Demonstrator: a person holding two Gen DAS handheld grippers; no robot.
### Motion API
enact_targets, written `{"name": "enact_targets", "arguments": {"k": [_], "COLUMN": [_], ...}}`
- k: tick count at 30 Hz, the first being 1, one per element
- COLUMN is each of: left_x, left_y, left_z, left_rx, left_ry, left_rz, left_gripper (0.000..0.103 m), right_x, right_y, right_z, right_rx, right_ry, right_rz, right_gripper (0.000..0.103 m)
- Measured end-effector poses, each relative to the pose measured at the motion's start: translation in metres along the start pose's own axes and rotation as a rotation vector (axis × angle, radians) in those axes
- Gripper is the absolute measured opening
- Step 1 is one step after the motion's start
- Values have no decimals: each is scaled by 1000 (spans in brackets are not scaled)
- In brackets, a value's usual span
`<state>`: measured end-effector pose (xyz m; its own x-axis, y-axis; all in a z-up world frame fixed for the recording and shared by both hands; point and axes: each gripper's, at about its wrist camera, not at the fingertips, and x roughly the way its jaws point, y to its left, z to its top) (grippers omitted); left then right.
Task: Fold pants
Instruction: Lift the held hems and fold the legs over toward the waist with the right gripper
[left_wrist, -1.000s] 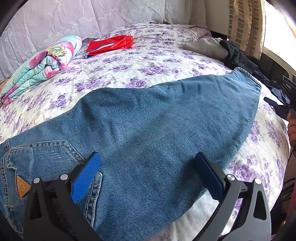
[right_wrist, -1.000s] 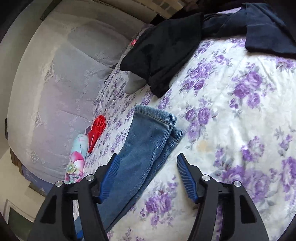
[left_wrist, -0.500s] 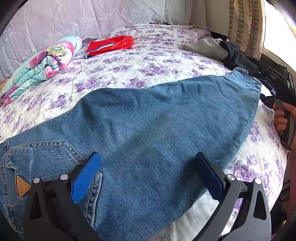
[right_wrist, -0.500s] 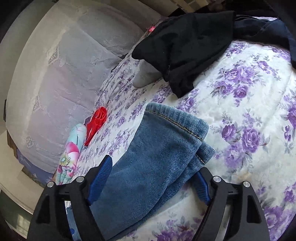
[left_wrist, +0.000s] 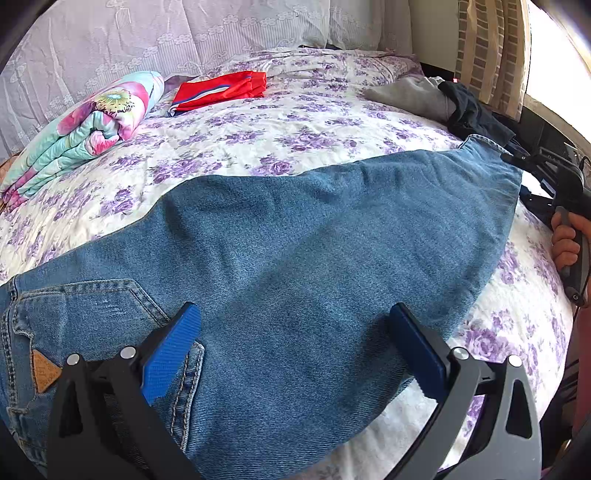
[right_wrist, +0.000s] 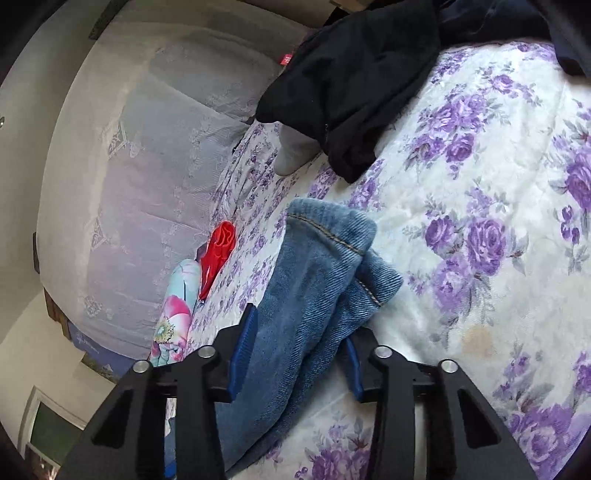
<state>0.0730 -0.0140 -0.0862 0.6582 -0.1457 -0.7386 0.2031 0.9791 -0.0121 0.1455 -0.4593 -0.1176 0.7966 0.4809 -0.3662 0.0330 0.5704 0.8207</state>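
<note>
Blue jeans (left_wrist: 295, 251) lie flat across a floral bed, folded lengthwise, waist and back pocket at the left, leg cuffs at the far right. My left gripper (left_wrist: 291, 339) is open and hovers over the seat and thigh of the jeans. In the right wrist view my right gripper (right_wrist: 295, 347) has closed on the leg cuffs of the jeans (right_wrist: 325, 266), with the denim bunched between its blue pads. The right gripper also shows at the right edge of the left wrist view (left_wrist: 517, 158), held in a hand.
A rolled floral quilt (left_wrist: 85, 125) and a folded red garment (left_wrist: 221, 90) lie at the back left. Grey and black clothes (left_wrist: 443, 99) are piled at the back right; the black pile (right_wrist: 354, 85) is just beyond the cuffs. The bed edge runs along the right.
My right gripper moved forward onto the jean cuffs and closed on them; the cuffs are bunched and slightly lifted. The left gripper has not moved.
</note>
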Motion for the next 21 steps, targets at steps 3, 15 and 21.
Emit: {"name": "enact_targets", "arguments": {"k": [3, 15, 21], "left_x": [0, -3, -11], "left_y": [0, 2, 11], "left_z": [0, 1, -2], "left_rx": [0, -18, -82], "left_ry": [-1, -12, -57], "left_rz": [-1, -18, -71], "left_gripper": [99, 99, 99], "right_x": [2, -3, -3], "right_y": [-4, 86, 196], "right_z": [0, -27, -105], "right_rx": [32, -439, -1067], "right_ry": [-9, -138, -179], "right_rz": [-26, -273, -289], "right_gripper": [19, 14, 14]}}
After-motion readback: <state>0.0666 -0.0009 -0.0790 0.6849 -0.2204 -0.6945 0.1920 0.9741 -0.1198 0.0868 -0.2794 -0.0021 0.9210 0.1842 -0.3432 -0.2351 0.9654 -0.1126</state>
